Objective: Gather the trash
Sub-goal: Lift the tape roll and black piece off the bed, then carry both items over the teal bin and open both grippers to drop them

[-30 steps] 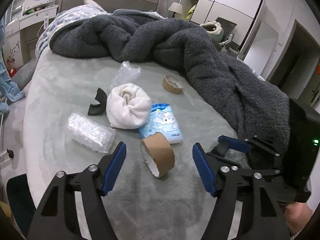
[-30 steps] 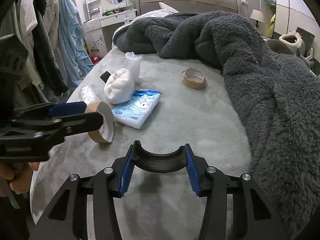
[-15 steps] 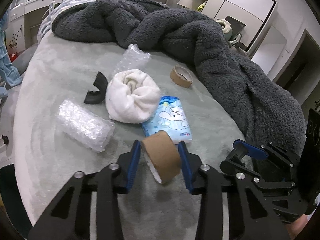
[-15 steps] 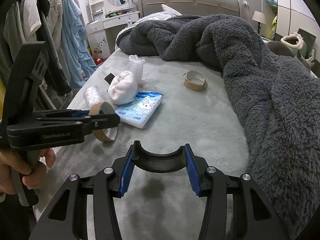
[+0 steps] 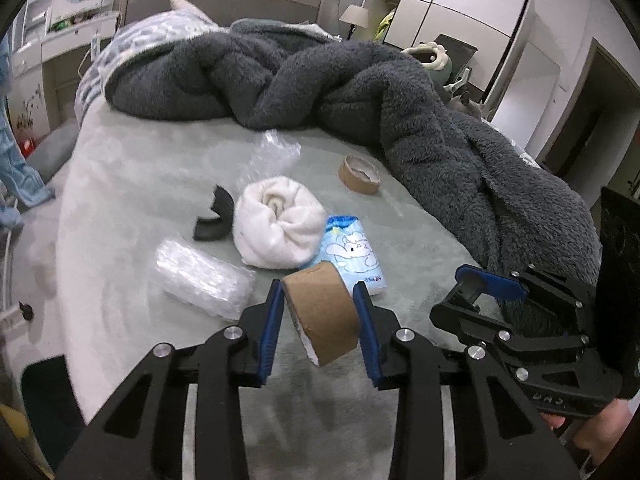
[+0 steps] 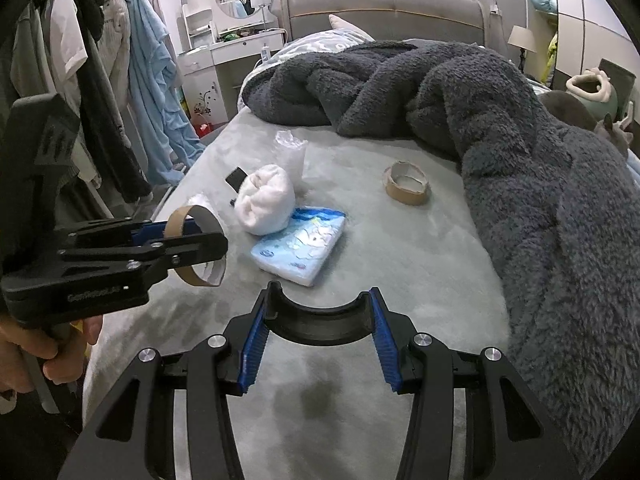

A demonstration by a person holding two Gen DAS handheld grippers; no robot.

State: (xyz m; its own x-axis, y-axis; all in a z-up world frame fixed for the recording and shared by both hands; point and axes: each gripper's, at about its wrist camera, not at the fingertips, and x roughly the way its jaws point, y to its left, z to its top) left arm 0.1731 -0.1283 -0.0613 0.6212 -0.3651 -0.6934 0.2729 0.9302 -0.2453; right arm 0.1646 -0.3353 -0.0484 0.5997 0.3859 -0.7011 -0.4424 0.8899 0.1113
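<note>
Since a second earlier, the left gripper [image 5: 319, 322] had closed from wide apart onto the near tape core [image 5: 320, 316], and the blue pads now pressed its two flat sides. From the right wrist view the core [image 6: 196, 246] hung clear of the bed [image 6: 400, 248], the gripper's body in a hand [image 6: 36, 356] at the lower left. Raised lettering on that body was too blurred to read.

The right gripper [image 6: 318, 340] was closed partway on a curved black piece [image 6: 320, 320] that spanned its pads. A second core [image 6: 407, 183] lay flat near the grey blanket [image 6: 540, 184]. Just beside a rolled white towel [image 5: 278, 222] lay a blue tissue pack [image 5: 354, 256] printed with a cartoon animal; its small red wording could not be read. Bubble wrap [image 5: 202, 280] lay to the left, and another black piece [image 5: 214, 220] touched the towel.
</note>
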